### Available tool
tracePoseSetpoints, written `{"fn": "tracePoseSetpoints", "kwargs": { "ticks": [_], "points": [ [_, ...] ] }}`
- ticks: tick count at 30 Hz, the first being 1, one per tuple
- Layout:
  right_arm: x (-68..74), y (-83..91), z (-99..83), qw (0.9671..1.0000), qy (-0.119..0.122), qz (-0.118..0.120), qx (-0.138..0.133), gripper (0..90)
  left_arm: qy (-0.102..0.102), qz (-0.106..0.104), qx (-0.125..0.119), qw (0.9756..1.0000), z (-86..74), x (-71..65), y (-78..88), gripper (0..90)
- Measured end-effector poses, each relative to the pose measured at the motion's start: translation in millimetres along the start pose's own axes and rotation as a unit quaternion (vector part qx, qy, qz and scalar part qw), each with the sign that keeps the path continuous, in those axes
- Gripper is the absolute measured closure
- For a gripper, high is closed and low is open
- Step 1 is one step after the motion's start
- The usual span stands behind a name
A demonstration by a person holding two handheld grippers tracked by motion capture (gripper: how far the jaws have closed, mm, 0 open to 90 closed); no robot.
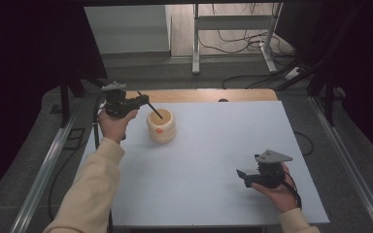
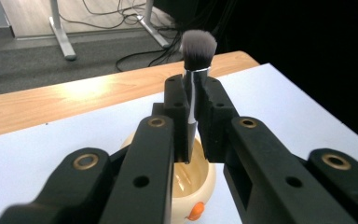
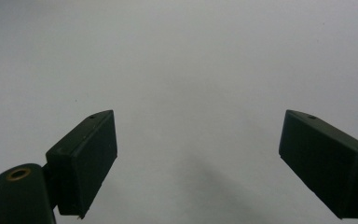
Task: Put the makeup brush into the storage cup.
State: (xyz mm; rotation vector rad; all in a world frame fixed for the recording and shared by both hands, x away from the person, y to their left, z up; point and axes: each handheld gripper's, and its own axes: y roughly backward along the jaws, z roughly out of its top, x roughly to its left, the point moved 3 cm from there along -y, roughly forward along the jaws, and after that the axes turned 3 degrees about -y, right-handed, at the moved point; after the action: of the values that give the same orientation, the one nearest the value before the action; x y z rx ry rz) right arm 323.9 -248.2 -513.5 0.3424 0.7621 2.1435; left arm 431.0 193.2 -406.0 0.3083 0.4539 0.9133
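The left gripper (image 2: 192,121) is closed on a makeup brush (image 2: 193,88), its jaws pressing the handle. The bristles point up and the lower end of the handle is already inside the cream holder (image 1: 161,125), which stands on the far left part of the white table (image 1: 213,170). I judge the placing nearly done: what is left is to release the brush. The right gripper (image 3: 198,163) waits wide open and empty, near right.
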Motion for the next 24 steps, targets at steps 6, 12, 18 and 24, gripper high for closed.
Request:
{"fn": "tracePoseSetpoints", "kwargs": {
  "ticks": [6,12,18,24],
  "points": [
    [0.3,-0.5,-0.4,1.0,0.0,0.0,0.001,11.2,0.002,0.002,0.014,0.9999,-6.3,1.9,-11.6,83.0],
    [-0.3,-0.6,-0.7,1.0,0.0,0.0,0.002,11.2,0.008,0.005,0.026,0.9996,-14.3,4.2,-23.0,83.0],
    [-0.8,-0.7,-1.0,1.0,0.0,0.0,0.003,11.2,0.011,0.002,0.029,0.9995,-18.3,5.1,-26.7,82.7],
    [-0.9,-0.9,-1.1,1.0,0.001,0.0,0.003,11.2,0.015,-0.013,0.033,0.9993,-21.9,6.8,-29.6,81.1]
  ]
}}
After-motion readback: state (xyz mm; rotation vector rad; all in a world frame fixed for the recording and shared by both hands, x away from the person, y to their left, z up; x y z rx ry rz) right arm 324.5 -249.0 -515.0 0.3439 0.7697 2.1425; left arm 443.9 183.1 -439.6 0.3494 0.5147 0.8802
